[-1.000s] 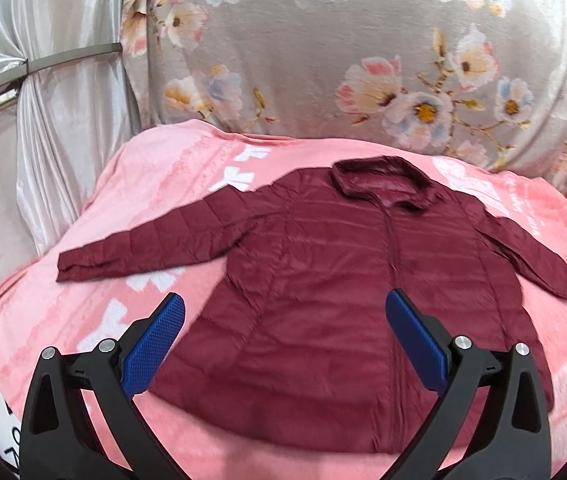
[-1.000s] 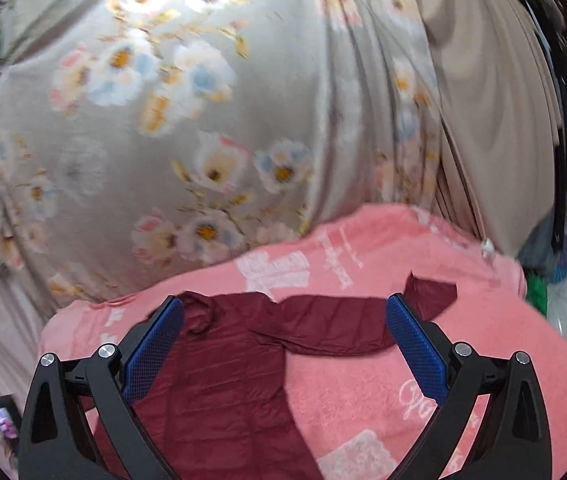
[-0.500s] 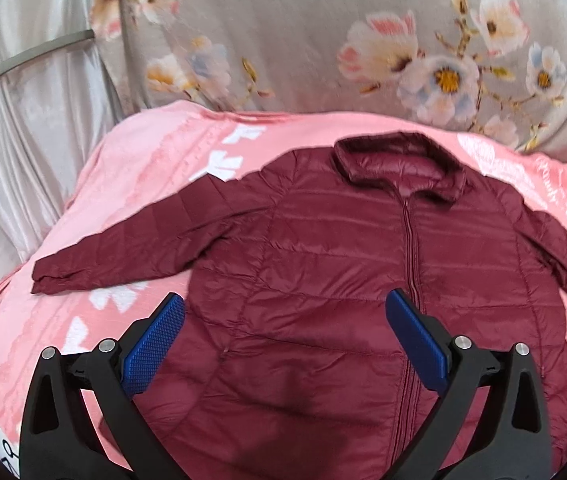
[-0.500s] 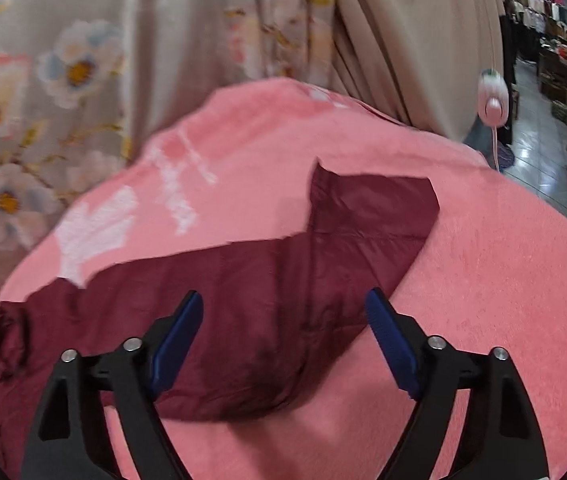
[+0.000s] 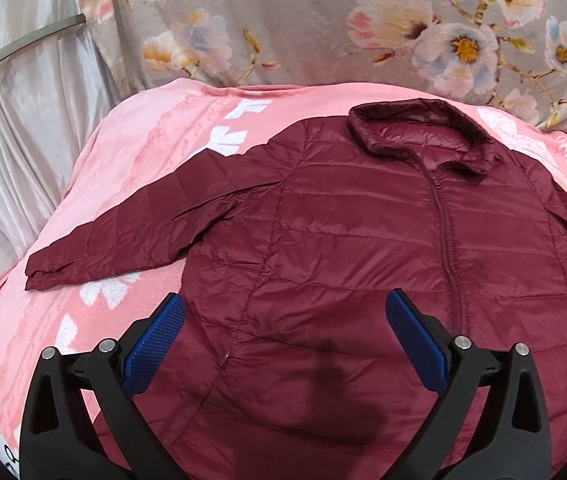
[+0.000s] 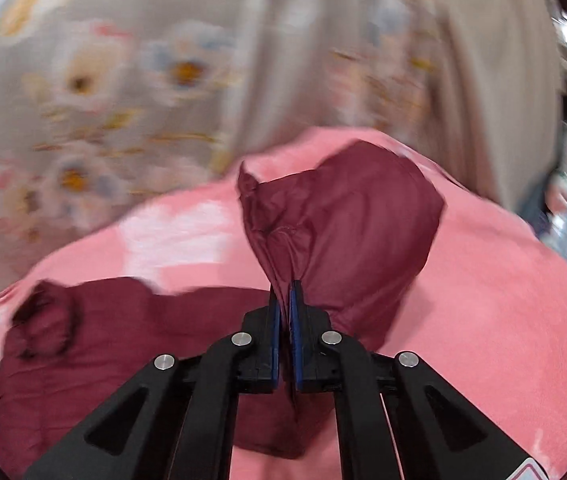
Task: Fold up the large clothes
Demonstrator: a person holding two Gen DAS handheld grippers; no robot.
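Pinching the dark-red quilted puffer jacket's point(image 5: 363, 240) sleeve point(image 6: 343, 220), the right gripper point(image 6: 284, 304) has just closed; left gripper point(image 5: 283, 328) fingers spread above it.

Bare pink blanket point(image 5: 155, 168) flanks the jacket point(image 5: 363, 240); the floral curtain point(image 5: 323, 20) closes off the far edge.

The left wrist view looks forward and down past its own claw point(image 5: 283, 344), hanging above the lower front of the maroon puffer jacket point(image 5: 363, 240), whose collar lies beyond the fingertips; the right wrist view looks down along its claw point(image 6: 284, 300), very near a sleeve point(image 6: 343, 220) bunched at the tips; both share the jacket, the pink blanket point(image 5: 143, 152) and the floral curtain point(image 5: 323, 20) behind.
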